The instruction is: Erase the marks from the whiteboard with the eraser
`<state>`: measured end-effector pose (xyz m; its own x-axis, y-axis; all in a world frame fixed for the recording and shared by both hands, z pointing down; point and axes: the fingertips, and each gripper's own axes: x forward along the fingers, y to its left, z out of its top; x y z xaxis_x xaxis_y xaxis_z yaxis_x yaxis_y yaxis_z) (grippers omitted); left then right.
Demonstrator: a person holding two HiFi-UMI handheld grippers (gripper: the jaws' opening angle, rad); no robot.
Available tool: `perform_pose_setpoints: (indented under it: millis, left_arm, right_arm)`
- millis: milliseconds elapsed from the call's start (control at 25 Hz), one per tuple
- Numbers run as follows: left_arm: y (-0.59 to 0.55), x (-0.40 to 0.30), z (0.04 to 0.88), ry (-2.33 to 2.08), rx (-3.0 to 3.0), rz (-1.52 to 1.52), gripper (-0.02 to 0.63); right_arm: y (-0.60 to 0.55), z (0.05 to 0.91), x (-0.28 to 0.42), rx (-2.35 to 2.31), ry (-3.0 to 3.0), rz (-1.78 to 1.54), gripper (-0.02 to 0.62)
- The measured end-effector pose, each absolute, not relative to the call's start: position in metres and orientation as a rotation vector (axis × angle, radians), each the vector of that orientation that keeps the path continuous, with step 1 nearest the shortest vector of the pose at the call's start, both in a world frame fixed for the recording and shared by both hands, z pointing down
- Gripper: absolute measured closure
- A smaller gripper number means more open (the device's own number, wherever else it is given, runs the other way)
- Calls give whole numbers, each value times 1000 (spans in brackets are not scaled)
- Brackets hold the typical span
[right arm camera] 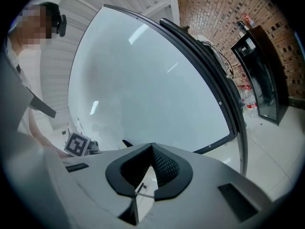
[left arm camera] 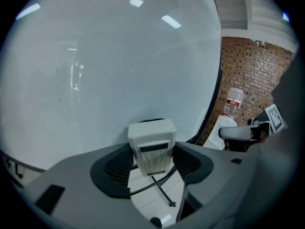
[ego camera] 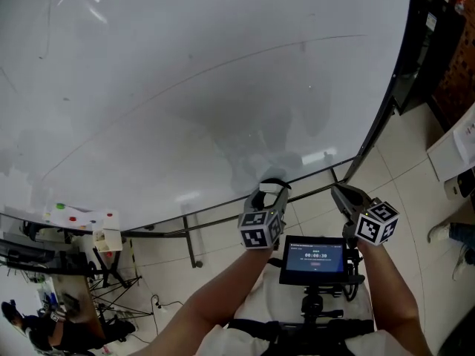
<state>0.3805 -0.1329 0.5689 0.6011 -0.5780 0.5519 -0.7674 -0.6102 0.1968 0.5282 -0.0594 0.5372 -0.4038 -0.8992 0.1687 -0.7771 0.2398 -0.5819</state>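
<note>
The whiteboard (ego camera: 185, 87) fills most of the head view, with faint thin lines at its top left and a grey smudge near the middle. My left gripper (ego camera: 269, 196) is below the board's lower edge, shut on the white eraser (left arm camera: 151, 144), which stands upright between its pads. The eraser's dark felt side (ego camera: 274, 185) faces the board, a little off it. My right gripper (ego camera: 343, 196) is to the right of the left one, its jaws shut with nothing between them (right arm camera: 152, 148). It points towards the board's lower right corner.
A small screen (ego camera: 315, 259) sits on a mount in front of my chest. A cluttered stand (ego camera: 82, 225) and a person (ego camera: 33, 325) are at lower left. A black cabinet (ego camera: 430, 43) and a brick wall stand right of the board, with a water bottle (left arm camera: 233, 102) there.
</note>
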Motion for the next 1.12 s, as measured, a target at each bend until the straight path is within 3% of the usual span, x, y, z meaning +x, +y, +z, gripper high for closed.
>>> perform_pose_setpoints:
  millis: [480,1120]
  left_arm:
    - [-128,327,531,-1203,2460,547,310]
    - [-44,158,478,-1264,2460,277,310]
  right_arm:
    - [-74,527,491,-1401,2420,-876,566]
    - [-33,435,291,-1046,2800,-587,566]
